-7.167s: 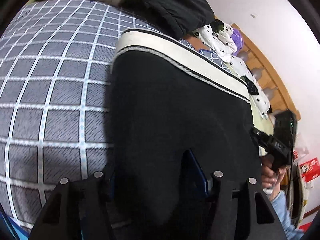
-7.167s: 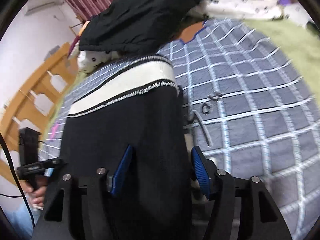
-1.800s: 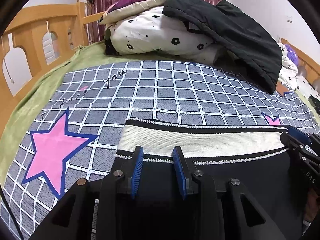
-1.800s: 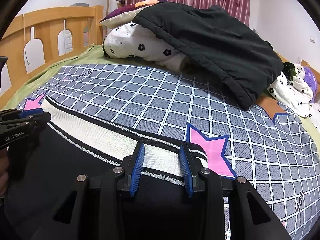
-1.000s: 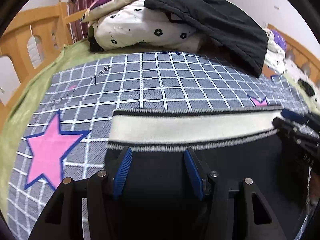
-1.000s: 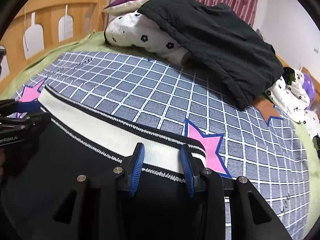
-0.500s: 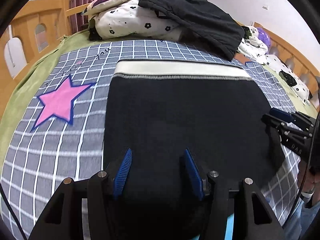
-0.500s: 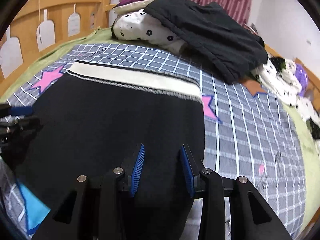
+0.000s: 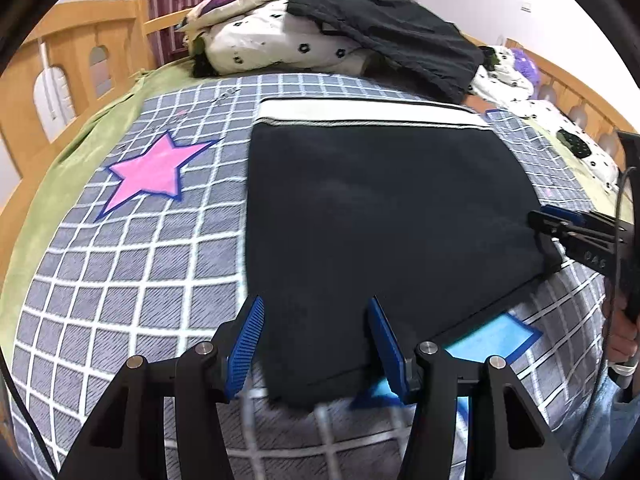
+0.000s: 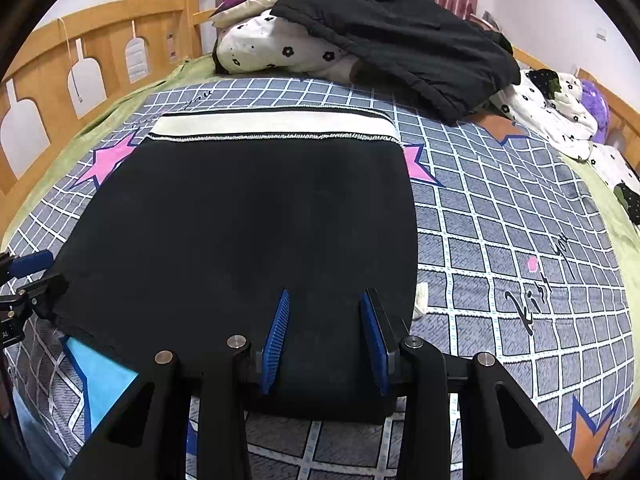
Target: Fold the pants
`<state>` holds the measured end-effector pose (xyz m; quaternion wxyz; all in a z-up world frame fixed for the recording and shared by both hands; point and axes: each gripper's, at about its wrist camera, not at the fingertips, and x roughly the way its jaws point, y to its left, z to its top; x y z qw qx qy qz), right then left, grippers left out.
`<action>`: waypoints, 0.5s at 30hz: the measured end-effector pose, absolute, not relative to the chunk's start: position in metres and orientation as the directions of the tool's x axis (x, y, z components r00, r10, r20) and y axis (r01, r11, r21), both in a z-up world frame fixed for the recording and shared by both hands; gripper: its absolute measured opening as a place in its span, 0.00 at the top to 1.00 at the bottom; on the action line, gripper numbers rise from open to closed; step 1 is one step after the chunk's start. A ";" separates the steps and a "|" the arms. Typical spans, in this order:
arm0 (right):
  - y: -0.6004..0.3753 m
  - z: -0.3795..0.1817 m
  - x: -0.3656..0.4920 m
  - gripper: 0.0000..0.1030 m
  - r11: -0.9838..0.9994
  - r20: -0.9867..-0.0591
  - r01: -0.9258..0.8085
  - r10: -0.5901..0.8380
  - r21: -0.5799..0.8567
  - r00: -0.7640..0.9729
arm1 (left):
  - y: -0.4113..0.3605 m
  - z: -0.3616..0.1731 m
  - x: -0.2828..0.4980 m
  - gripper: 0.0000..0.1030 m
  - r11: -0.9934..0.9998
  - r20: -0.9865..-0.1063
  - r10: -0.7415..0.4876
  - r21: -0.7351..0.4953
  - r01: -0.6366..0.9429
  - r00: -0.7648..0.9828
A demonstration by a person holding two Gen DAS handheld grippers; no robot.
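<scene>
Between the blue pads of the left tool [image 9: 316, 344], which stand apart and grip nothing, lies the near edge of the black pants [image 9: 380, 208], spread flat on the checked bed cover [image 9: 132, 264]. Likewise the right tool [image 10: 324, 340] is released over the same hem. Only the right view shows lettering on the cover; the pants' near edge is blurred.

Pants [image 9: 380, 208] lay flat on the bed [image 9: 120, 280], waistband [image 9: 368, 114] at the far end. Left tongs [image 9: 316, 340] sat over the near left corner, right tongs [image 10: 326, 336] over the near right. Bedding pile [image 10: 360, 36] behind the waistband.
</scene>
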<state>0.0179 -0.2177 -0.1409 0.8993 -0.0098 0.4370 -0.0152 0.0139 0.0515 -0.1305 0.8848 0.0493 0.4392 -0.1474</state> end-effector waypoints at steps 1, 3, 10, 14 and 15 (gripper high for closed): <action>-0.218 -0.142 0.017 0.64 0.999 -0.788 0.021 -0.035 -0.028 0.615 | 0.056 -0.133 0.014 0.49 0.954 -0.798 -0.221 -0.057 0.294 0.561; -0.218 -0.145 0.018 0.64 0.999 -0.792 0.024 -0.036 -0.027 0.610 | 0.066 -0.138 0.015 0.47 0.955 -0.806 -0.244 -0.103 0.277 0.540; -0.224 -0.145 0.013 0.63 0.999 -0.795 0.047 -0.033 -0.005 0.606 | 0.098 -0.140 0.003 0.47 0.940 -0.796 -0.326 -0.214 0.267 0.511; -0.231 -0.150 0.004 0.62 0.998 -0.806 0.050 0.007 0.045 0.592 | 0.095 -0.147 -0.006 0.46 0.937 -0.811 -0.306 -0.162 0.311 0.499; -0.232 -0.153 0.001 0.62 0.998 -0.806 0.047 0.002 0.037 0.591 | 0.094 -0.149 -0.007 0.46 0.937 -0.812 -0.298 -0.149 0.316 0.501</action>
